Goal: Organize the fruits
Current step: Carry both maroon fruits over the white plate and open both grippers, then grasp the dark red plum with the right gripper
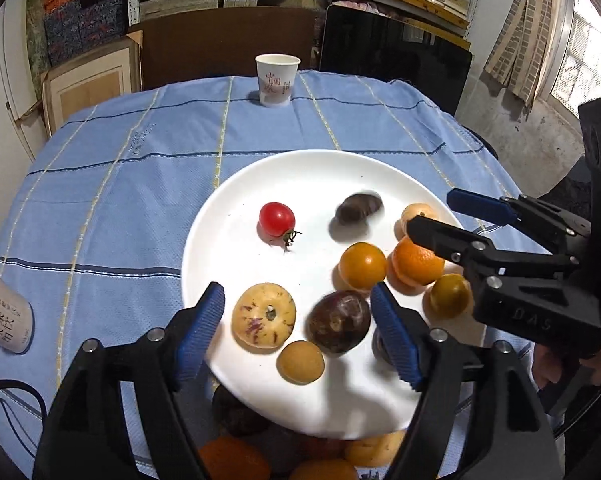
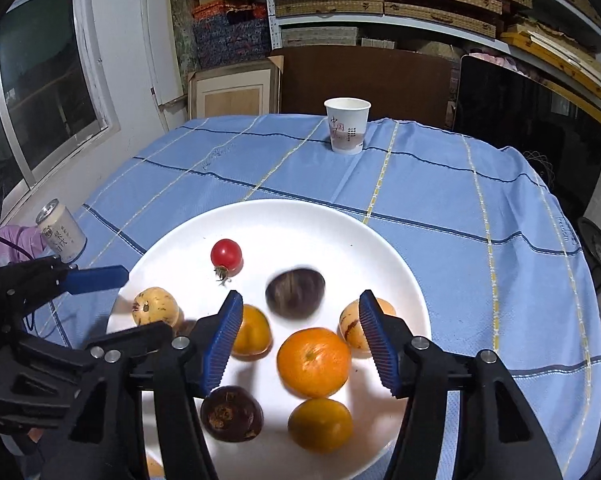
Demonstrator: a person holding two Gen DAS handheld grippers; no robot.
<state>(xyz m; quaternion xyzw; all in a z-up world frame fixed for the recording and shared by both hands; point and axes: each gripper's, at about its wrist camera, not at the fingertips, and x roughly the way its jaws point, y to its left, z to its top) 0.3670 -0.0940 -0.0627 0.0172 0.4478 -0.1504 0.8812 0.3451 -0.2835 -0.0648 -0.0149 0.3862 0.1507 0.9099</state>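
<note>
— White plate on the blue cloth, yes? What lay on it?

— Fruits. A red tomato lay alone toward the far side, its stem pointing to the near side. Beside it was a dark round fruit, blurred in both views. Nearer the right edge an orange touched a smaller yellow-orange fruit, and one more yellow one lay just beside the orange.

— And near the left tongs?

— The left gripper was open wide above the near part of the plate. Between its blue pads, as the camera saw it, were a pale speckled fruit, a dark purple fruit and a small tan one. I could not tell if the pads touched any of them. It held nothing.

— The right tongs?

— The right gripper was open wide too, and empty. The orange sat between its pads in the right wrist view, with a pale fruit partly behind the right pad.

— Was all fruit on the plate?

— No. Some orange and dark fruits lay under the near rim of the plate, half hidden by the left gripper.

— Anything else on the table?

— A paper cup stood upright at the far edge, well apart from the plate. A can was at the left edge of the cloth; it looked tilted, but the lens bends things there.
</note>
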